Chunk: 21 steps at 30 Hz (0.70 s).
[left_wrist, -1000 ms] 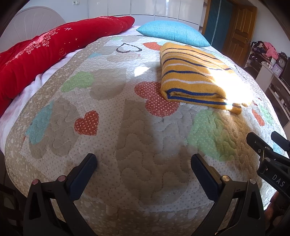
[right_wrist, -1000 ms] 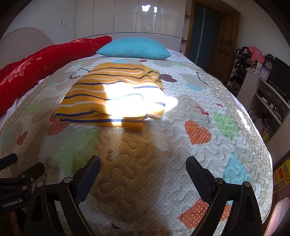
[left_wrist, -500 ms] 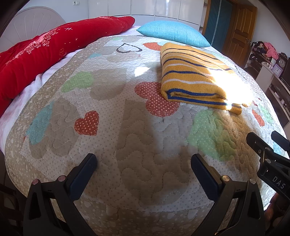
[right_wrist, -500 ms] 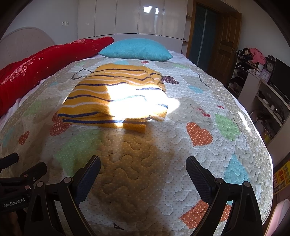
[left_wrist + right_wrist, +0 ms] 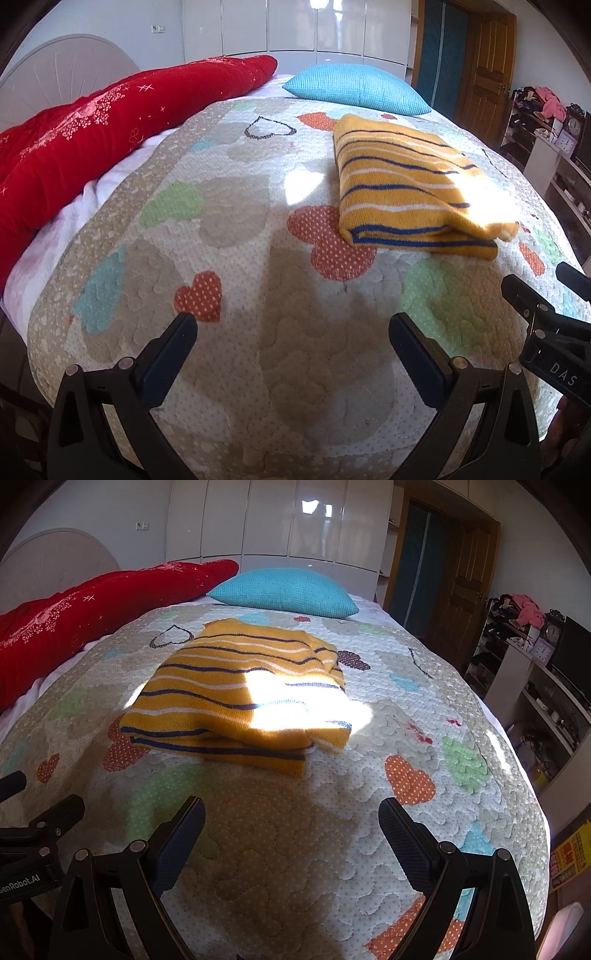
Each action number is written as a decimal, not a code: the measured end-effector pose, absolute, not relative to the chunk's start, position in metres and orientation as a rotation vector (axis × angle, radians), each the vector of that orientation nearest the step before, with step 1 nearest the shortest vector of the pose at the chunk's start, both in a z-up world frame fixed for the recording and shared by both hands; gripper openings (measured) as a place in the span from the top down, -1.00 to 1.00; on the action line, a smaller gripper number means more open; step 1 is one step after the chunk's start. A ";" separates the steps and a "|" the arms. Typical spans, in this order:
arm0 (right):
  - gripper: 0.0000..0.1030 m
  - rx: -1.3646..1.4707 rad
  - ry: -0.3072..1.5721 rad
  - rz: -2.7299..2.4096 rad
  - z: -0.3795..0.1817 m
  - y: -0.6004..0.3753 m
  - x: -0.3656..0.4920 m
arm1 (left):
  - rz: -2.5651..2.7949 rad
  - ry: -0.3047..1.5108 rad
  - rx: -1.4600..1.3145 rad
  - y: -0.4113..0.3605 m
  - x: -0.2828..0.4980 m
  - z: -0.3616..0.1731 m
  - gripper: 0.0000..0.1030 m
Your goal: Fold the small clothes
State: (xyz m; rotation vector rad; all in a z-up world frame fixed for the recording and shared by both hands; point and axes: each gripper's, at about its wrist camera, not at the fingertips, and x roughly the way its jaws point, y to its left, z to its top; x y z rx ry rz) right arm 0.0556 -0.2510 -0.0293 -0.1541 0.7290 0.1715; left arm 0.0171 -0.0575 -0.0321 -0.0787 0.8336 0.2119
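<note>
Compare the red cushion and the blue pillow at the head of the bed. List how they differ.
The red cushion is long and bolster-like, running along the bed's left side; the blue pillow is shorter, flatter and tapers to pointed corners. The red cushion carries a pale flower and sparkle pattern; the blue pillow is plain with a waffle-like texture. Both lie beyond the folded striped sweater, and neither gripper touches them.

A small yellow knitted sweater (image 5: 236,694) with navy and white stripes lies folded into a thick, roughly square bundle, flat on the heart-patterned quilt (image 5: 369,775), a patch of sunlight across its right half.
</note>
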 end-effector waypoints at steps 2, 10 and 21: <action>-0.89 -0.153 0.715 0.176 -0.023 -0.248 0.060 | 0.217 0.823 -0.071 -0.055 0.024 -0.027 -1.00; -0.89 -0.166 0.672 0.157 -0.011 -0.247 0.077 | 0.206 0.812 -0.078 -0.044 0.051 -0.014 -1.00; -0.89 -0.155 0.689 0.174 -0.016 -0.249 0.102 | 0.118 0.858 -0.036 -0.073 0.076 -0.027 -1.00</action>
